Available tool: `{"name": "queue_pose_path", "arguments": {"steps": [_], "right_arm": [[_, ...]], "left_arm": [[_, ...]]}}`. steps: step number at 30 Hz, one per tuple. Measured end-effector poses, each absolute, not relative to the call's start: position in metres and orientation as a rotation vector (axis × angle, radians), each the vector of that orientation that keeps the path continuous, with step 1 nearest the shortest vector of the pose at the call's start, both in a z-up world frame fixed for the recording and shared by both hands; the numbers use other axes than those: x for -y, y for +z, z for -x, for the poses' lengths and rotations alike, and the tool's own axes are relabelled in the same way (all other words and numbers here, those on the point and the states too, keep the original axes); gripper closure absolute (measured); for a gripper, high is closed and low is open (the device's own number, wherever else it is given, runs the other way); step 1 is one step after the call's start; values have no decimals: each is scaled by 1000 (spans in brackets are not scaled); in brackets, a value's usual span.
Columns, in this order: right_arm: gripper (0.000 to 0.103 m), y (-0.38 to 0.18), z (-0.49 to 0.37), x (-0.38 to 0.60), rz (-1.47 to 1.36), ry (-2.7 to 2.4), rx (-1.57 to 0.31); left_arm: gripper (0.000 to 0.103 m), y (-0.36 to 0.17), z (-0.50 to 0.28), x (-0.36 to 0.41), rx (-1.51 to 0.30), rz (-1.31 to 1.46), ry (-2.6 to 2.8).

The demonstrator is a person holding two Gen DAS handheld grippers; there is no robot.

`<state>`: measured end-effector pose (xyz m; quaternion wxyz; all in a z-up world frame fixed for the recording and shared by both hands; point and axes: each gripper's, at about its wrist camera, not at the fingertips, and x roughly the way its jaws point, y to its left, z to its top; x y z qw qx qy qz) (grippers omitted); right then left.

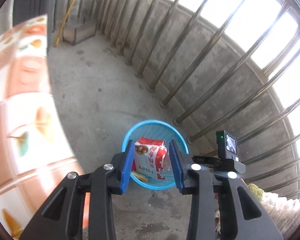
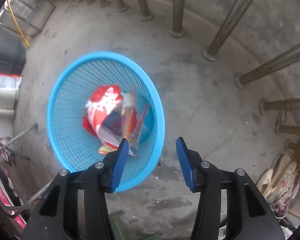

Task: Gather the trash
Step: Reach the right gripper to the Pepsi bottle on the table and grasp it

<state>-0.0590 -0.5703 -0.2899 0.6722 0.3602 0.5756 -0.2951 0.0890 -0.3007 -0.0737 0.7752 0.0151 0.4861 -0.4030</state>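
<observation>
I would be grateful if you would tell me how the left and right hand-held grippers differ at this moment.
The left hand-held gripper looks slantwise across the floor at the blue basket; the right hand-held gripper looks almost straight down into it. The right's jaws stand wider apart than the left's. Both have blue pads, are empty, and hang above the basket holding the red-and-white snack bag.

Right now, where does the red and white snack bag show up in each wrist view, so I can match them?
Left wrist: the red and white snack bag stands low at centre, framed between the left gripper's fingers.
Right wrist: it lies left of centre, above the right gripper's left finger.
Shared landmark: the blue basket that holds it.
</observation>
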Motion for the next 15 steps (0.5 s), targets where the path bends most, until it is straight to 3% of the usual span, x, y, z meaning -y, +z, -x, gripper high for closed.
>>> {"name": "queue_pose_path", "arguments": {"steps": [7,10,15], "right_arm": [[52,-227,56,550,-788,-634,-1159],[44,-187,35,517,-737,-544,-1083],[38,-115,-22,433,-598,-291,-976]], "left_arm": [[68,-38,-91,242,-951,58,-847],[62,-17,-91,212,-907,93,-819],[44,26,-84,134,-753,147,-705]]}}
